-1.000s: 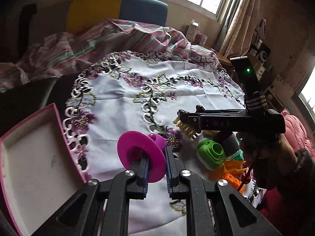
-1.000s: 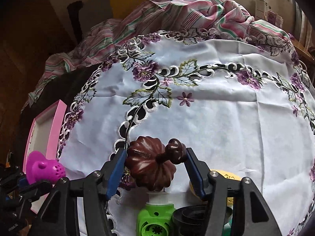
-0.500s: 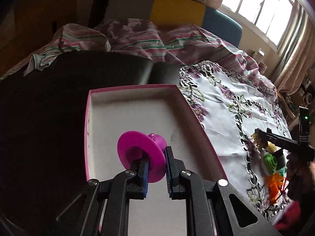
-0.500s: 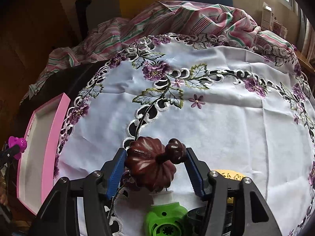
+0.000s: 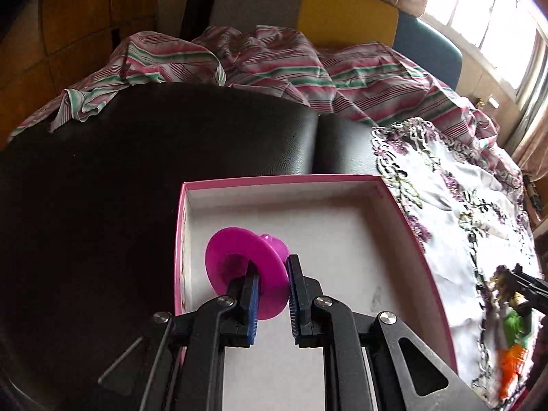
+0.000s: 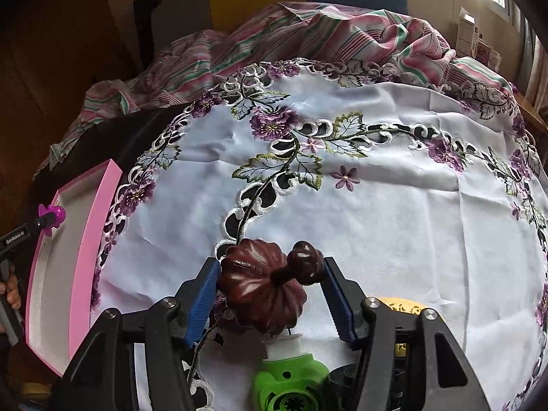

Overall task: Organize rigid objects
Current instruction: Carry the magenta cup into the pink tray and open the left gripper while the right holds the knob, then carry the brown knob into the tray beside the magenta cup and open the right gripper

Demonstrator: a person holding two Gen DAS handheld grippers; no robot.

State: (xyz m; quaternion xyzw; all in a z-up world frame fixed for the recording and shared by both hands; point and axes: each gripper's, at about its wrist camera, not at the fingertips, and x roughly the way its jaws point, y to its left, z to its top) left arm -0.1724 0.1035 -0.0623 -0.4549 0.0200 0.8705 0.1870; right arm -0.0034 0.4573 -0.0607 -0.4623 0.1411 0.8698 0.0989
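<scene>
My left gripper point(image 5: 272, 269) is shut on a magenta plastic piece point(image 5: 248, 270) with a wide round flange, held over the near left part of a pink-rimmed white box point(image 5: 284, 179). The box looks empty inside. In the right wrist view the left gripper point(image 6: 51, 222) hangs over the box point(image 6: 89, 260) at the far left. My right gripper point(image 6: 270, 270) is shut on a dark brown pumpkin-shaped object point(image 6: 263, 291) with a knobbed stem, above the white embroidered tablecloth point(image 6: 376, 222).
A green plastic piece point(image 6: 291, 387), a yellow object point(image 6: 404, 311) and a black object sit just under my right gripper. An orange piece point(image 5: 512, 370) lies among them. A striped cloth point(image 5: 274, 65) is bunched behind; dark table surface point(image 5: 102, 205) lies left of the box.
My left gripper has swung left from over the tablecloth to above the box, still holding the magenta piece. My right gripper has barely moved with the brown pumpkin.
</scene>
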